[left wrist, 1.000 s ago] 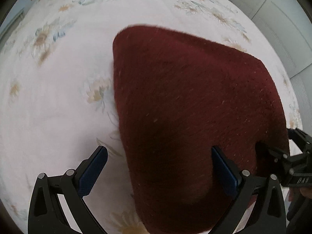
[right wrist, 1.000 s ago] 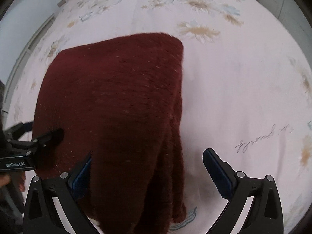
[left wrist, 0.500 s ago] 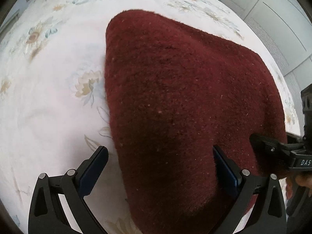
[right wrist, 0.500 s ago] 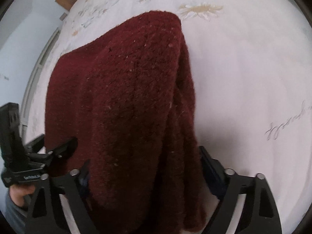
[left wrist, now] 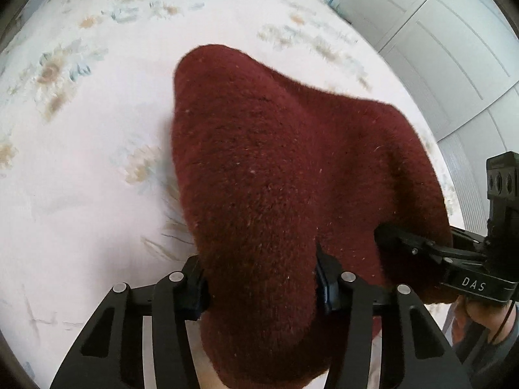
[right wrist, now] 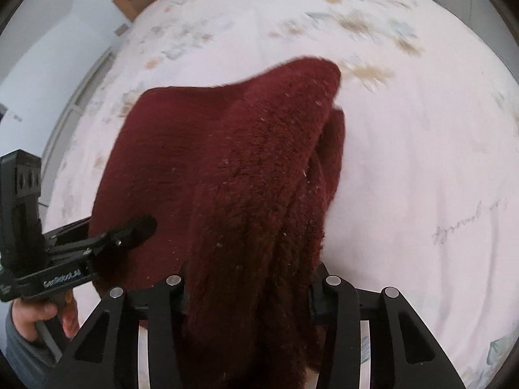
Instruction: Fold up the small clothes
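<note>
Maroon sweater (left wrist: 292, 175): bunched edge pinched between fingers of left gripper (left wrist: 261, 283) and right gripper (right wrist: 248, 295), above floral bed (left wrist: 81, 168).

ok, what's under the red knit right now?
Around the maroon knit garment only the floral bedsheet shows. Whatever lies directly beneath it is covered. Left gripper and right gripper have their jaws closed on its near edge.

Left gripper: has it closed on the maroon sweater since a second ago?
Yes. The left gripper has shut on the maroon sweater; its fingers, earlier spread wide over the floral bedsheet, now pinch the fabric.
</note>
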Motion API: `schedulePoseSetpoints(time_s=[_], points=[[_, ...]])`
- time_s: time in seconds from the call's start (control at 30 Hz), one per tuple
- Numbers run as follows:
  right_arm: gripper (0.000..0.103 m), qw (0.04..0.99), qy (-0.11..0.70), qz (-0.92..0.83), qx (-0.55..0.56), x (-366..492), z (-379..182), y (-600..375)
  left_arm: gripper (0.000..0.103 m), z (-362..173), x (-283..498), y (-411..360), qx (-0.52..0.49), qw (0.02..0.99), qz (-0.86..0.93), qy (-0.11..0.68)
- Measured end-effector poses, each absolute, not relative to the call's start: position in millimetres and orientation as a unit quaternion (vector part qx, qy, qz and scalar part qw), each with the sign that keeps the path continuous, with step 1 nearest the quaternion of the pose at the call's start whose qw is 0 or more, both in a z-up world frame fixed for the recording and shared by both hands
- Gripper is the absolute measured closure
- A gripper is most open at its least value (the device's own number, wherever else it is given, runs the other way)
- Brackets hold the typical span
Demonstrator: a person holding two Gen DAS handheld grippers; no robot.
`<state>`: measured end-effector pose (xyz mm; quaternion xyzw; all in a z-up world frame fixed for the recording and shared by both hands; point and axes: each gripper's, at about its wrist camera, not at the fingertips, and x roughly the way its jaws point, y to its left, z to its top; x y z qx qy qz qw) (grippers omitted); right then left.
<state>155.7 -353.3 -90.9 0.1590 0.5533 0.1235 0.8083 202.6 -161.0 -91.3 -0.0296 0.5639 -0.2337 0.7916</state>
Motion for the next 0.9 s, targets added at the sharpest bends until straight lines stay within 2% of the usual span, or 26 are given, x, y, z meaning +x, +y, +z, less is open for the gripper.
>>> schedulePoseSetpoints(time_s=[0.13, 0.27, 0.4, 0.47, 0.53, 0.6, 0.67, 0.77, 0.83, 0.9], points=[[0.057, 0.817, 0.535, 0.152, 0.151, 155.6, -65.5, -317.0, 0.058, -63.3, 199.7, -125.0, -0.03, 0.807, -0.232, 0.542], [0.056, 0.813, 0.537, 0.169, 0.145, 163.2, -67.9, -279.5, 0.057, -55.4, 196.1, -86.7, -0.026, 0.82, -0.21, 0.531], [0.055, 0.799, 0.568, 0.154, 0.122, 165.7, -97.1, -246.7, 0.057, -82.7, 194.8, -65.5, -0.023, 0.812, -0.188, 0.553], [0.051, 0.798, 0.579, 0.136, 0.101, 163.9, -112.0, -236.5, 0.055, -106.3, 194.4, -58.7, -0.03, 0.799, -0.18, 0.574], [0.045, 0.799, 0.576, 0.134, 0.104, 163.1, -117.8, -237.4, 0.051, -120.2, 191.6, -51.8, -0.048, 0.799, -0.177, 0.572], [0.038, 0.8, 0.576, 0.128, 0.107, 164.1, -116.8, -236.9, 0.038, -123.6, 190.0, -47.4, -0.062, 0.801, -0.172, 0.569], [0.024, 0.806, 0.574, 0.114, 0.084, 163.3, -114.7, -241.5, 0.036, -125.8, 184.8, -43.1, -0.071, 0.796, -0.169, 0.577], [0.022, 0.812, 0.568, 0.106, 0.079, 163.2, -107.8, -247.4, 0.023, -123.2, 183.9, -35.4, -0.057, 0.797, -0.15, 0.582], [0.019, 0.816, 0.565, 0.099, 0.075, 156.0, -103.8, -256.1, 0.02, -115.1, 178.3, -36.3, -0.041, 0.806, -0.144, 0.572], [0.016, 0.821, 0.56, 0.094, 0.061, 147.0, -100.6, -263.3, 0.005, -106.0, 171.0, -37.4, -0.034, 0.811, -0.139, 0.567]])
